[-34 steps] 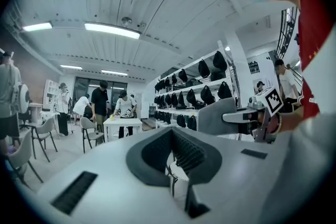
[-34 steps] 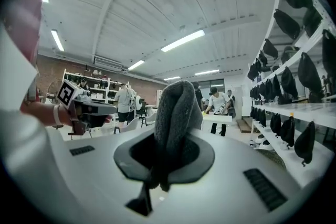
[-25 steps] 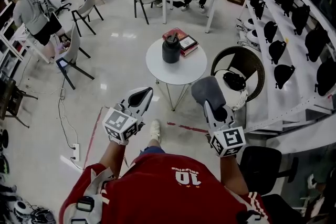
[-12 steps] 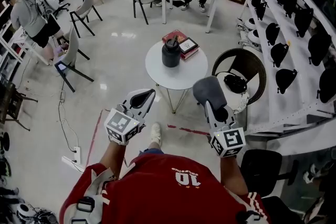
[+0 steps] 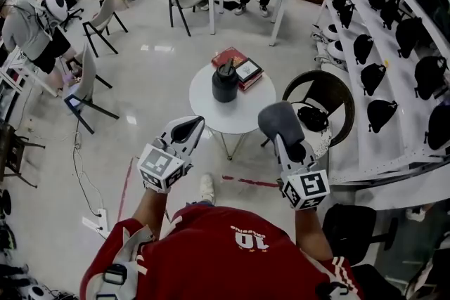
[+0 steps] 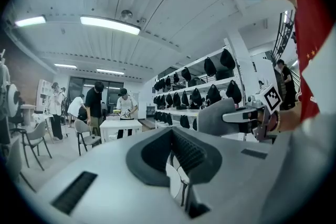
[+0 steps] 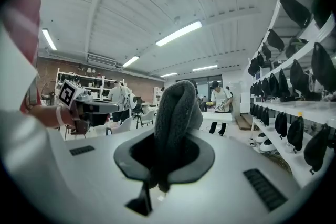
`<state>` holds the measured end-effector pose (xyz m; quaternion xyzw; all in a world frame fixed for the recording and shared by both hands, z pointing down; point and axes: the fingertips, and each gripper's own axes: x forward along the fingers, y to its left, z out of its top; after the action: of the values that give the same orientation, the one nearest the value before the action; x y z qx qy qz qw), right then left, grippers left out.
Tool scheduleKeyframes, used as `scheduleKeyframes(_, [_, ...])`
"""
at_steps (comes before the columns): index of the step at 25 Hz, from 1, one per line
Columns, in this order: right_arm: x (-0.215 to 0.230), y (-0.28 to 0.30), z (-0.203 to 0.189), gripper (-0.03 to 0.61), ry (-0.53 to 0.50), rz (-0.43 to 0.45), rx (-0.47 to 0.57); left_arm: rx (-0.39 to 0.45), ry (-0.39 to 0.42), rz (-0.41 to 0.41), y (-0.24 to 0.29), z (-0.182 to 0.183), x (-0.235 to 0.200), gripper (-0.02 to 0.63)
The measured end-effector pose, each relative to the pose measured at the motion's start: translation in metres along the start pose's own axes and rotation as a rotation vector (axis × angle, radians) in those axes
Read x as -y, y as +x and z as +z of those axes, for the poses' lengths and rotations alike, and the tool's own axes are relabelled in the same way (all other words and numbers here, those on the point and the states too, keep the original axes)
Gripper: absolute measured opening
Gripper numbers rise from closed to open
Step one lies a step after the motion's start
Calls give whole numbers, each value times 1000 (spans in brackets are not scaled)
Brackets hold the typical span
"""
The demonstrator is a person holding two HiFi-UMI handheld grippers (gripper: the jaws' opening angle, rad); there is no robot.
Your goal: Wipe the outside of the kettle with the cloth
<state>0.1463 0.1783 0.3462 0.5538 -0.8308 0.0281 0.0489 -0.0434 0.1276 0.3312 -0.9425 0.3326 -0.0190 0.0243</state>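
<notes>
Right gripper (image 5: 288, 145) pinches cloth (image 5: 278, 121). Left gripper (image 5: 184, 131) jaws slightly apart, empty. Both well short of table (image 5: 242, 114). Kettle (image 5: 225, 83) near table's far edge, beside books (image 5: 242, 69). Risk: unbraced kettle slides or tips under wiping push.

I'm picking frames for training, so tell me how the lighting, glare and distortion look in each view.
Head view: evenly lit and sharp, pale glare on the floor, shelves bowed by the wide lens. Left gripper view: heavy fisheye, dark round border, ceiling lights blown white. Right gripper view: same dark border, the cloth close yet fairly crisp.
</notes>
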Motion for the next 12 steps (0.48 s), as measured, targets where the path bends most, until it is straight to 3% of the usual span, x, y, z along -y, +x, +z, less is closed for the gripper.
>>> scheduleKeyframes(12, [17,89,14,46,7,-46,-30,4,-31,-42,51,-3,-87,5])
